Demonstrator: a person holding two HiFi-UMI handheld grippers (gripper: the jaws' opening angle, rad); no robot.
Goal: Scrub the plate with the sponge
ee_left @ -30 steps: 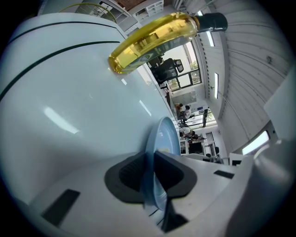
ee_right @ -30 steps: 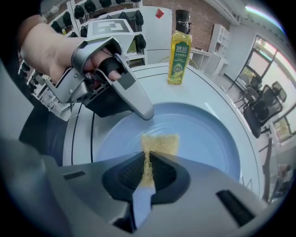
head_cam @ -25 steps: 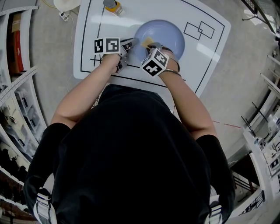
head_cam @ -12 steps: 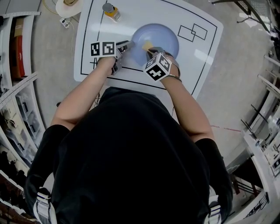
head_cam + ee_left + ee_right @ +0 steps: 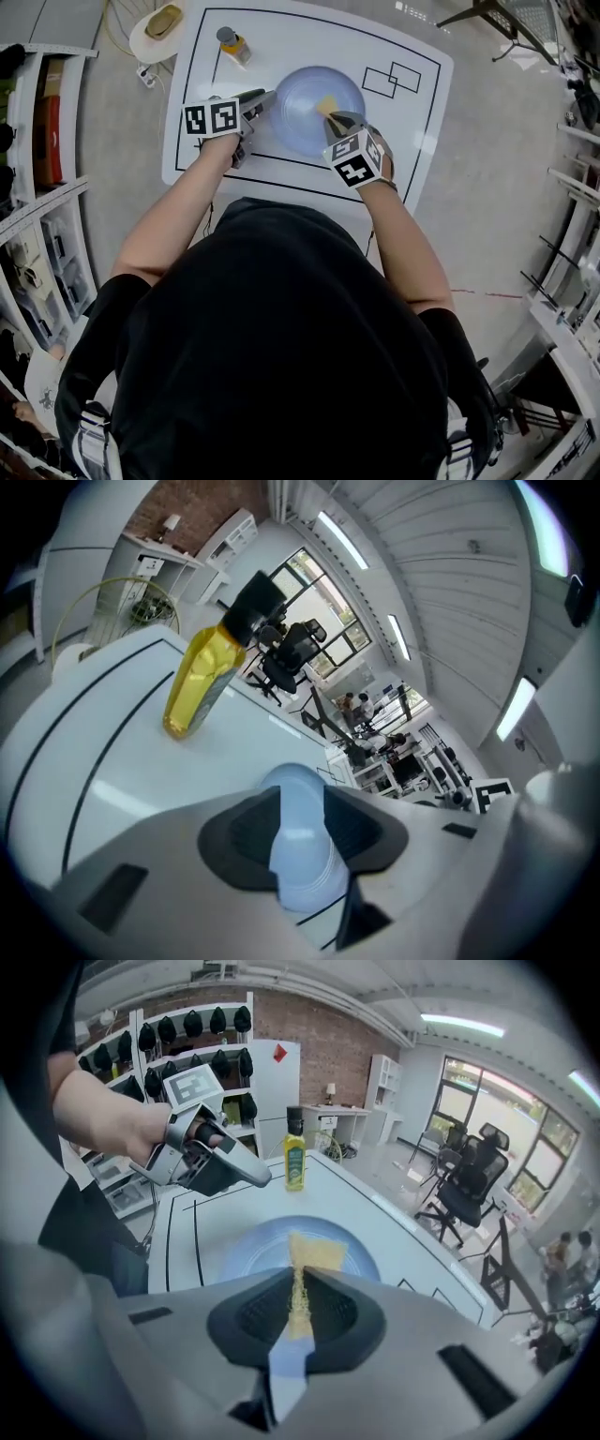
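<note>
White desk (image 5: 281, 47): blue plate (image 5: 300, 127) lies flat, centre-far, inside the marked outline. Left tool (image 5: 264, 96) sits at the plate's left rim; its jaws have just been opening and stand wide, with the plate showing beyond the gap and nothing gripped. Right tool (image 5: 334, 116) is over the plate's near-right part, jaws pinched on the yellow sponge (image 5: 327, 105), which appears clear of the plate surface. Judgement: scrubbing looks finished or paused; plate let go; sponge not yet set down
</note>
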